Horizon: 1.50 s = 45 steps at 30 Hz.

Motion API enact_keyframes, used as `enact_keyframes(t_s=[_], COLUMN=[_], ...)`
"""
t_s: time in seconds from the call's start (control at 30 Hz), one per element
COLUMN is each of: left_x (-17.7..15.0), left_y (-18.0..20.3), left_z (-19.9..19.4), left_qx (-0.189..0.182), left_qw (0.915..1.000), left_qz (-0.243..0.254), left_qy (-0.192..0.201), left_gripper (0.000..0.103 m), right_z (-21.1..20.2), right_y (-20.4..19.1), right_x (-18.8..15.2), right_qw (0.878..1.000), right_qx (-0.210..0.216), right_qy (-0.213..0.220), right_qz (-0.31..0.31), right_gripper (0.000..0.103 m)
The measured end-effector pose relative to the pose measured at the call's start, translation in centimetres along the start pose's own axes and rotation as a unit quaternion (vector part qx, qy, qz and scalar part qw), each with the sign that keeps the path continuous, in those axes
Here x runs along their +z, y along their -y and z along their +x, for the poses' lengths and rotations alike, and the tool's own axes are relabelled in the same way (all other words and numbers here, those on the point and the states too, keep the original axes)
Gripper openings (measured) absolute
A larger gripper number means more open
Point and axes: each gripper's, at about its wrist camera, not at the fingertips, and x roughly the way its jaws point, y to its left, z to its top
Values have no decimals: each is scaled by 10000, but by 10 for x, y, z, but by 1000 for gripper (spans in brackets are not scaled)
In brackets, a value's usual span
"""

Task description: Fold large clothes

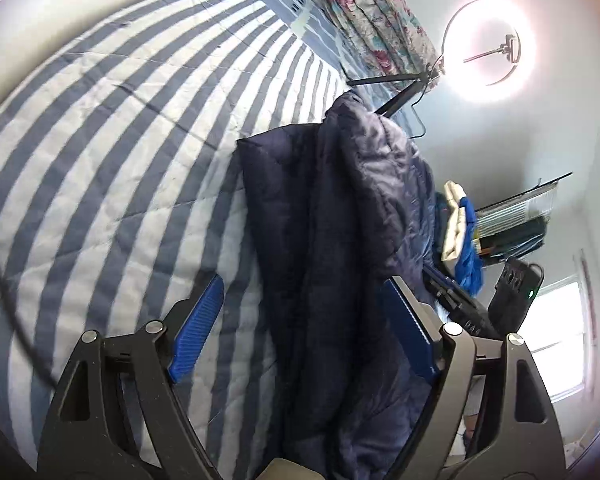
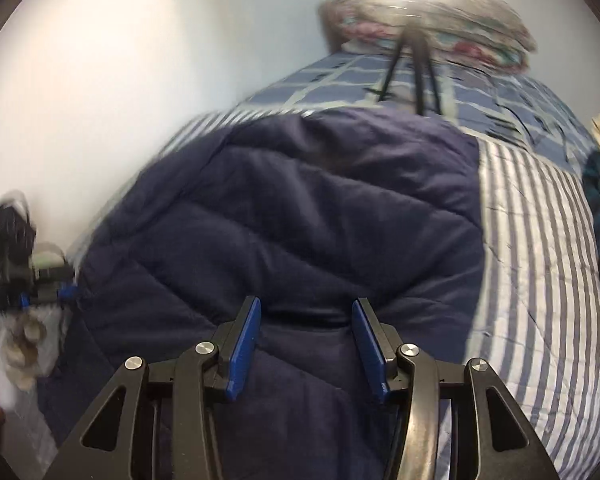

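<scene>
A large dark navy quilted garment [image 2: 300, 216] lies on a bed with a blue-and-white striped cover [image 2: 540, 272]. In the left wrist view the garment [image 1: 332, 240] is bunched into a long ridge on the striped cover [image 1: 100, 140]. My left gripper [image 1: 304, 292] is open, its blue pads wide apart, with the garment's edge between them. My right gripper [image 2: 304, 308] is open just above the near part of the garment, pads [image 2: 244, 348] apart with cloth below and between them. The other gripper [image 2: 28, 276] shows blurred at the far left of the right wrist view.
A ring light [image 1: 488, 46] on a black tripod [image 2: 416, 68] stands at the bed's far end by a floral pillow [image 1: 376, 20]. More folded clothes [image 1: 460, 232] sit beside the bed. A bright window [image 1: 556, 340] is at the right. White wall runs along the bed.
</scene>
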Motion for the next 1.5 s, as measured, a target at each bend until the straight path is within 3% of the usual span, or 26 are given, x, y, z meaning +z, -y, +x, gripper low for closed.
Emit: enact_keyframes(t_s=[0.1,0.27,0.37,0.53,0.7,0.93,1.0,1.07,1.13,1.2,1.3,1.37,1.5], left_x=[9,16,18,25,33,41,41,39,37,35,33,30,18], left_y=[-3,4,7,12,21,30,34,38,42,47,54,64,97], left_z=[5,20,28,39,53,70,73,77,80,83,80,77,76], left_qx=[-413,-400,-412,-383,-259,-58,9,161,240,322,481,622,1059], left_qw=[9988,9988,9986,9985,9984,9980,9978,9971,9964,9956,9936,9910,9803], left_qz=[-247,-131,-44,19,201,401,477,615,718,792,967,1153,1659], left_qy=[-58,-240,-328,-400,-467,-486,-471,-420,-388,-381,-335,-286,-144], left_gripper=[86,86,86,86,86,85,81,78,72,59,43,36,25], right_z=[-19,-55,-61,-54,-34,-11,-7,-1,6,11,13,5,-11], right_y=[4,35,62,99,123,131,132,132,129,123,111,105,86], right_x=[-3,-22,-33,-57,-72,-77,-73,-68,-63,-60,-53,-47,-35], right_qw=[9996,9966,9924,9831,9616,9462,9403,9377,9358,9360,9477,9541,9698], right_qx=[208,343,569,895,1537,1889,2074,2191,2286,2346,2097,1995,1563], right_qy=[104,480,437,215,184,229,248,182,135,83,-40,-38,-89], right_qz=[127,571,1003,1580,2266,2616,2689,2692,2679,2622,2406,2233,1870], right_gripper=[51,86,102,103,102,98,97,85,81,71,58,42,30])
